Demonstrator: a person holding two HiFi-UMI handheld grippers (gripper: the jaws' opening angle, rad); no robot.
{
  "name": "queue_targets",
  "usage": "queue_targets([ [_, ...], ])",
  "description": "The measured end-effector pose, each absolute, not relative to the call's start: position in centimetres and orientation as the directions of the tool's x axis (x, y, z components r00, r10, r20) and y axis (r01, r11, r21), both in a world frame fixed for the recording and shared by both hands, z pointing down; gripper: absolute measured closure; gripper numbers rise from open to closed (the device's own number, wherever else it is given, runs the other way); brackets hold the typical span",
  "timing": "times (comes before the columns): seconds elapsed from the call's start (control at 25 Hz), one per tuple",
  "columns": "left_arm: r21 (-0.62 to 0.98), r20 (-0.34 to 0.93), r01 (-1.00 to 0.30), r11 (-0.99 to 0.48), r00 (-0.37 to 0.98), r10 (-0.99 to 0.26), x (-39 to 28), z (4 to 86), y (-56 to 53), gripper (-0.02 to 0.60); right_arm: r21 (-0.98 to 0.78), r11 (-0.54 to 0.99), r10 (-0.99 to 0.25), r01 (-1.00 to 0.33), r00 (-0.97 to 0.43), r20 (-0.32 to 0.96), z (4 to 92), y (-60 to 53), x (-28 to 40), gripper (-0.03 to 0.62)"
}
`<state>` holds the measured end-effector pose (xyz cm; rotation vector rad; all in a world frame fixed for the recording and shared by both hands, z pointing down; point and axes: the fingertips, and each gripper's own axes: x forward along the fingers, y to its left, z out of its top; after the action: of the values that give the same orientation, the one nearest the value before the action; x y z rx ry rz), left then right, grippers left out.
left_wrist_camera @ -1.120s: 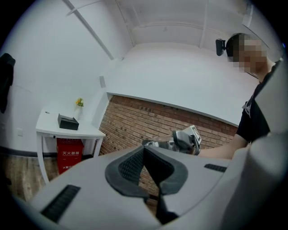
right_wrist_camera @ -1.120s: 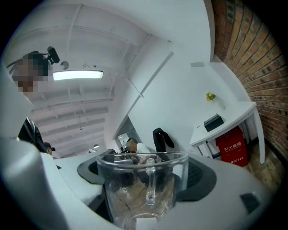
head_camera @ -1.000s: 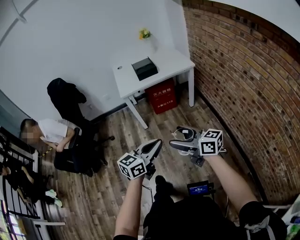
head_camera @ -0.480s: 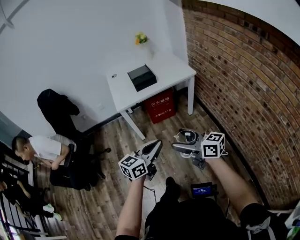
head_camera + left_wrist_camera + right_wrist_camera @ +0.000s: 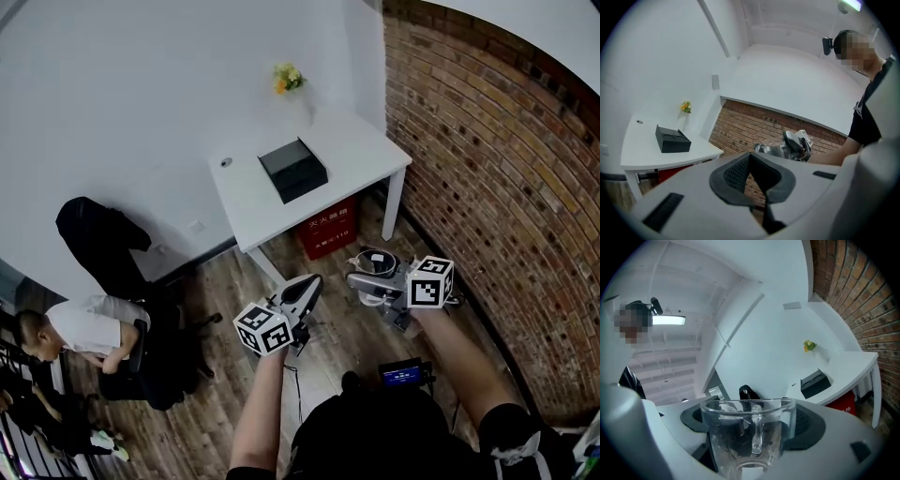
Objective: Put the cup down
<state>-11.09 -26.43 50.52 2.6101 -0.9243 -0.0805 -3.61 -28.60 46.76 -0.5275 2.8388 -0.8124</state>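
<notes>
A clear glass cup [image 5: 377, 262] with a handle hangs in the air above the wooden floor, with my right gripper [image 5: 367, 274] shut on it. In the right gripper view the cup [image 5: 749, 439] fills the space between the dark pads [image 5: 810, 422], its handle facing the camera. My left gripper [image 5: 304, 289] floats to the left of it at about the same height, shut with nothing in it; its pads [image 5: 736, 174] meet. The white table [image 5: 361, 155] stands ahead, beyond both grippers.
A black box [image 5: 293, 170] and a small vase of yellow flowers [image 5: 288, 78] stand on the table, with a red crate [image 5: 329, 228] under it. A brick wall [image 5: 497, 178] runs along the right. A person [image 5: 89, 328] sits at the left by a chair with a black jacket [image 5: 101, 239].
The table has come nearer and lower in the head view, and the seated person has slid down the left edge. Both grippers keep their pose; the cup stays held.
</notes>
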Motion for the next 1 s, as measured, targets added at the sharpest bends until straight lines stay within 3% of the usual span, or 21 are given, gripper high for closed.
queue_targets([
  [0.52, 0.392, 0.095, -0.622, -0.678, 0.760, -0.643, -14.4, 53.4, -36.4, 0.574, -0.553, 0.793, -0.318, -0.255, -0.948, -0.018, 49.1, -39.5, -7.4, 0.151],
  [1.0, 0.377, 0.128, -0.702, -0.605, 0.686, -0.716, -18.3, 52.9, -53.0, 0.574, -0.572, 0.806, -0.214, -0.153, -0.976, -0.039, 49.5, -56.8, -11.7, 0.151],
])
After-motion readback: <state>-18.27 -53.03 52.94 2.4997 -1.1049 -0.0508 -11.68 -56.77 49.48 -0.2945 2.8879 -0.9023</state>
